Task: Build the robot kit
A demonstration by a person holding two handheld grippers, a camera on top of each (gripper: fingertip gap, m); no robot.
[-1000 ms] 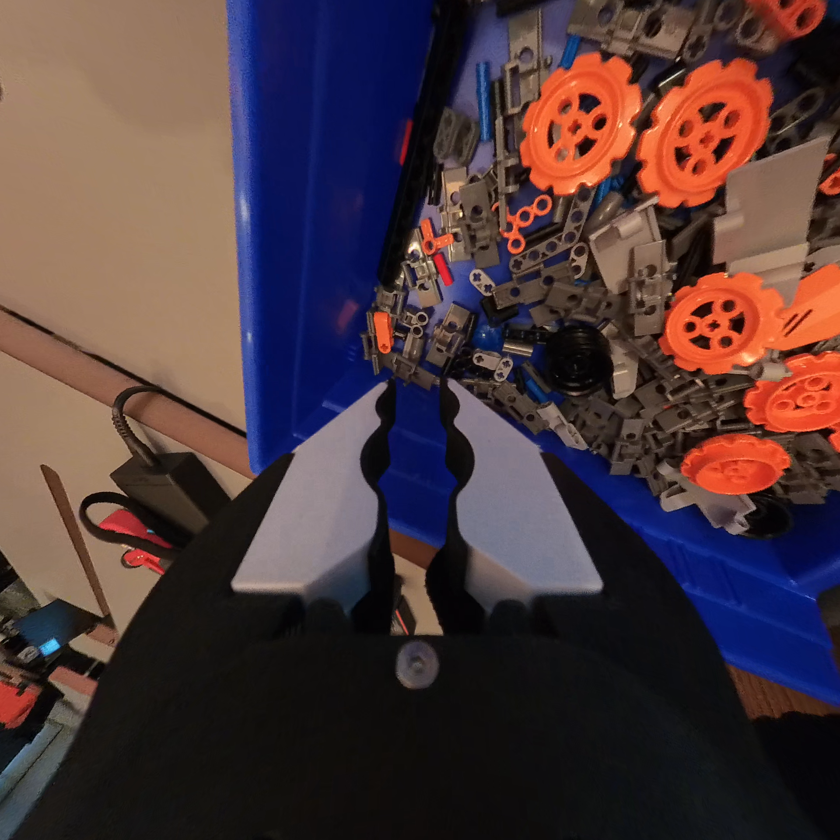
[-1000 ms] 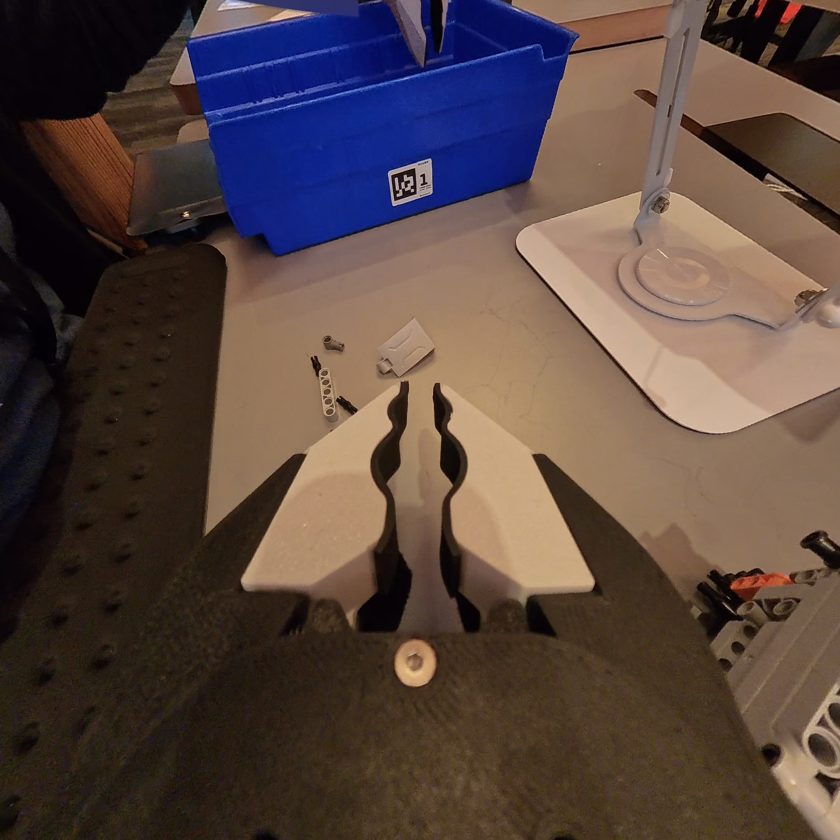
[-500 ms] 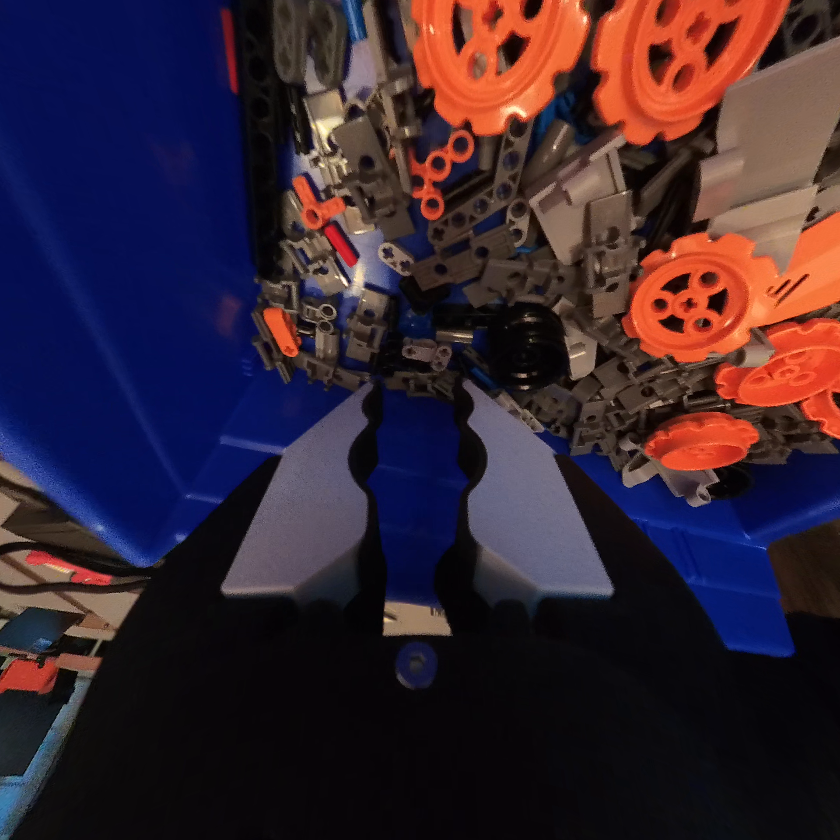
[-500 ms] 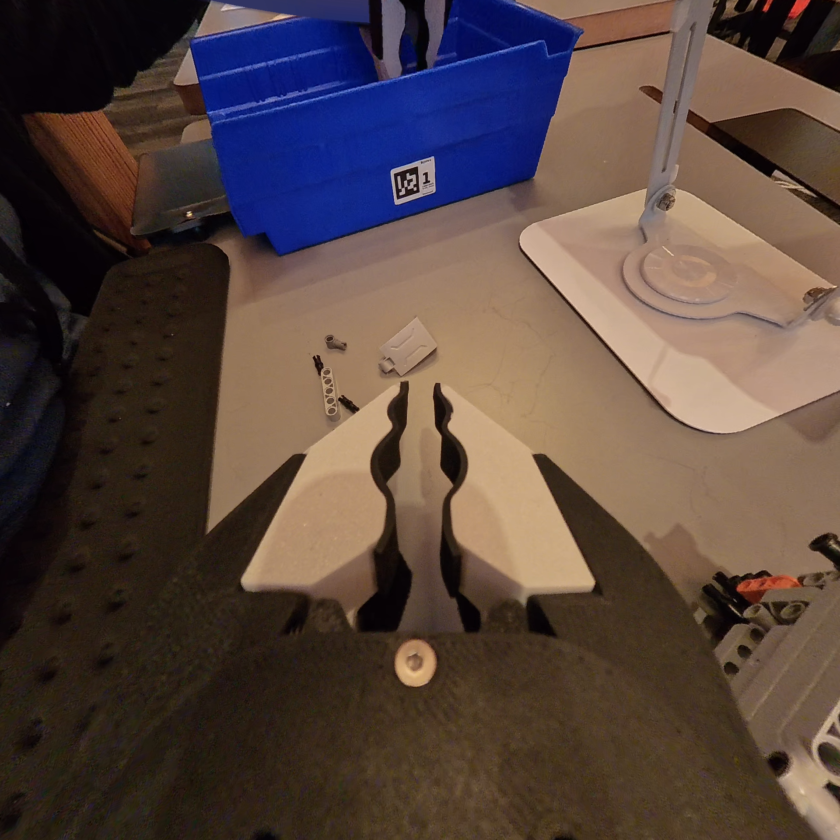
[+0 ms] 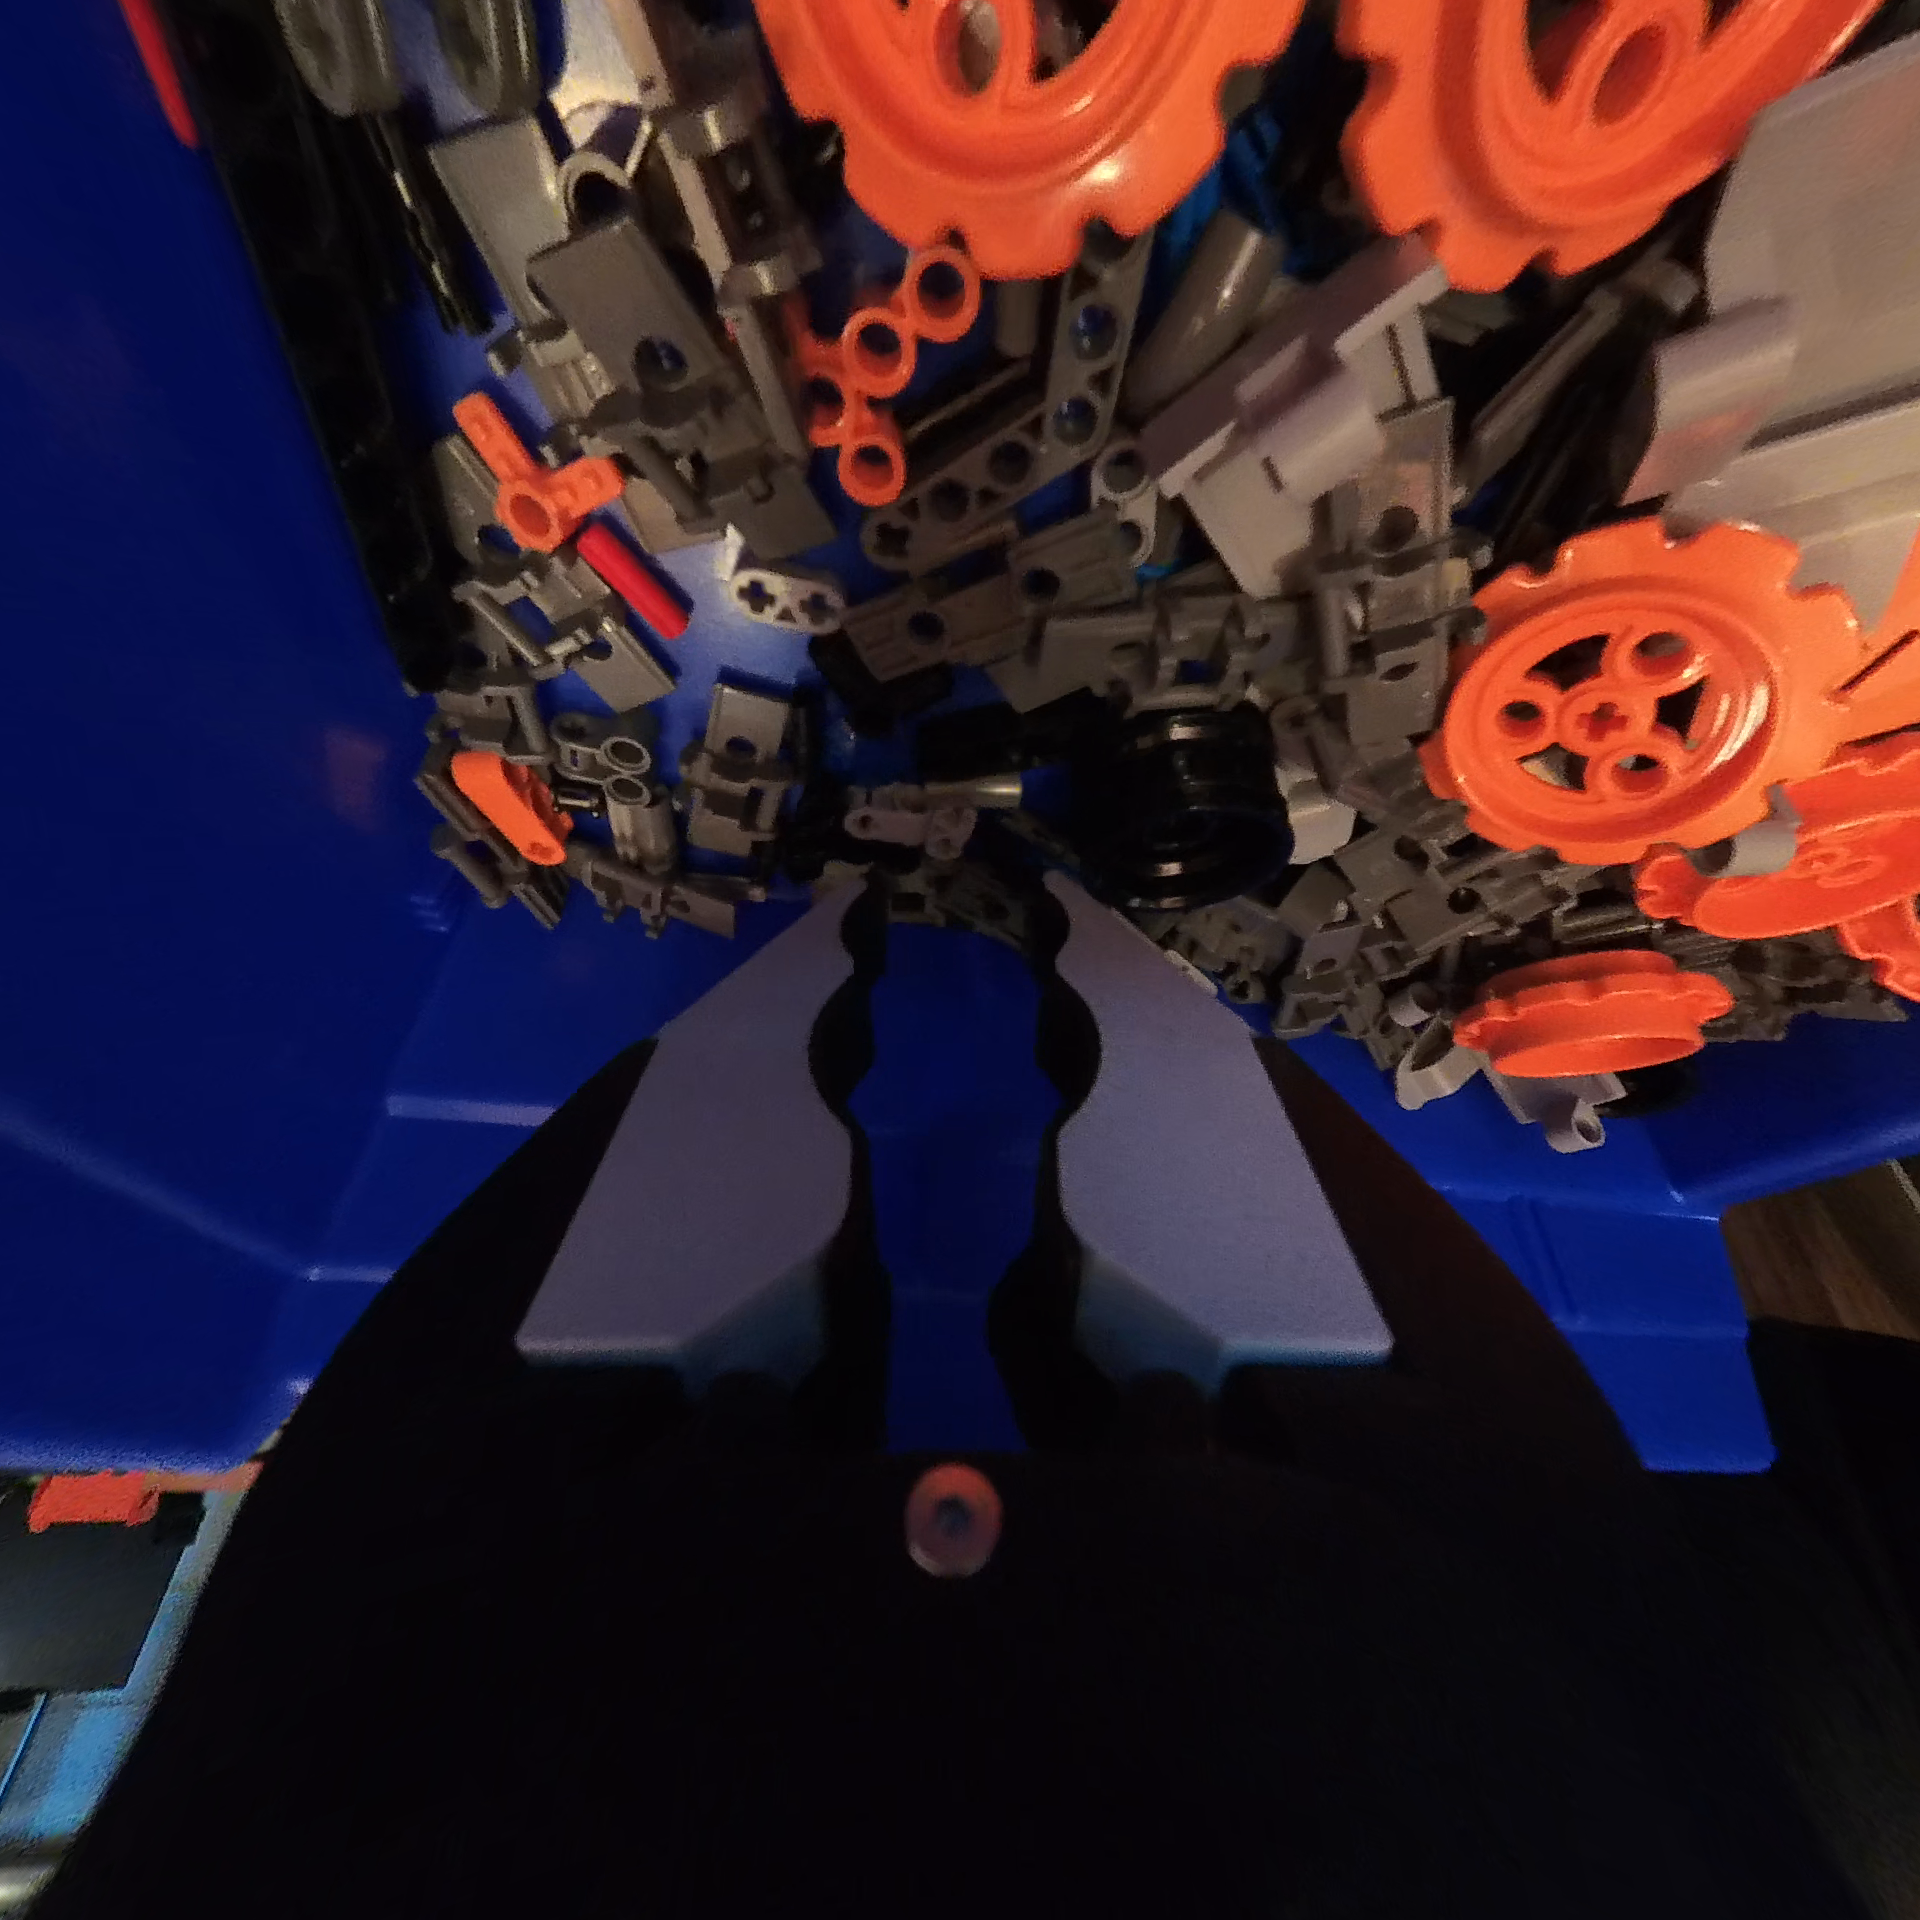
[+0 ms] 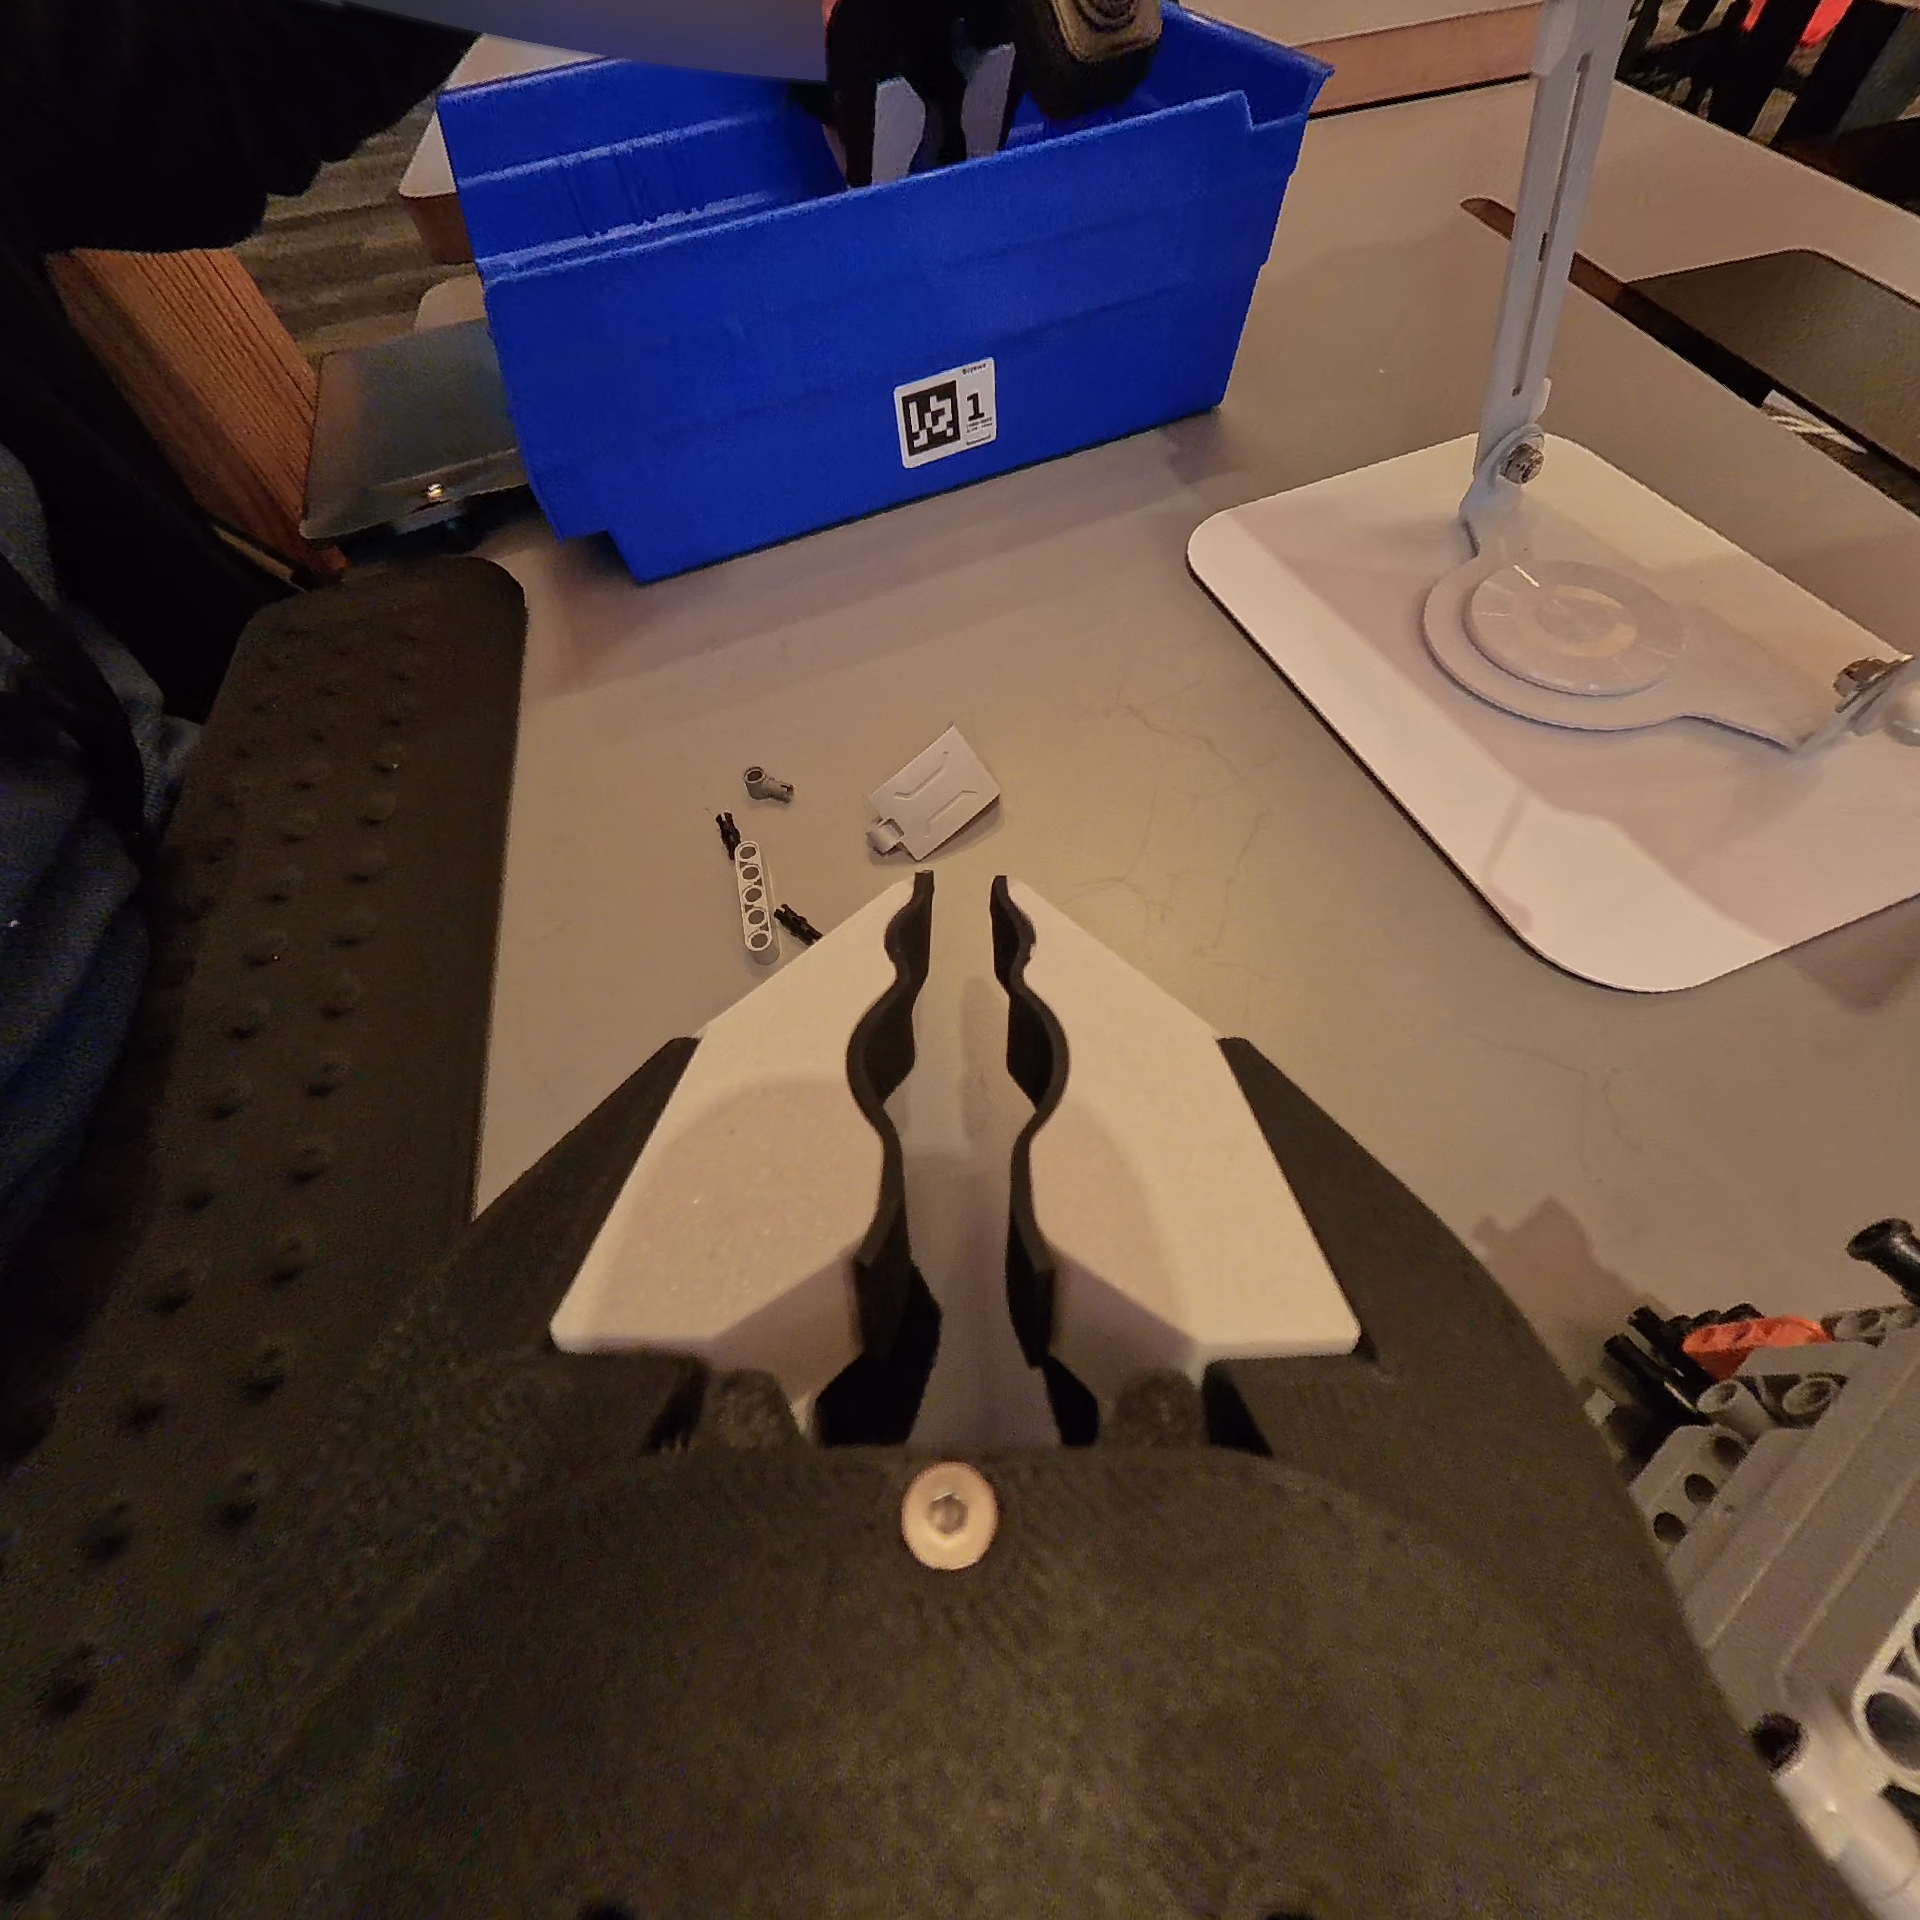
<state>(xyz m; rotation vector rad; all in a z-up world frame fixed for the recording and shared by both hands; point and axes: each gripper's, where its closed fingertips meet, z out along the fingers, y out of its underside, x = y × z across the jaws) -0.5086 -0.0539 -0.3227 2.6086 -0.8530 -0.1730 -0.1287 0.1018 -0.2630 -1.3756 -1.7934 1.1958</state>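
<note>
- The left gripper [image 5: 954, 883] reached into the blue bin [image 5: 187, 831], fingers spread, tips at small grey pieces [image 5: 914, 826] beside a black wheel [image 5: 1184, 821], mid-frame.
- The right gripper [image 6: 961, 883] hovered over the desk [image 6: 1195, 831], fingers spread, empty, near a grey panel [image 6: 935, 795] at centre frame.

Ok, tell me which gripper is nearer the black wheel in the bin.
Left. The left gripper is open beside the black wheel; the right gripper hovers over the table outside.
</note>
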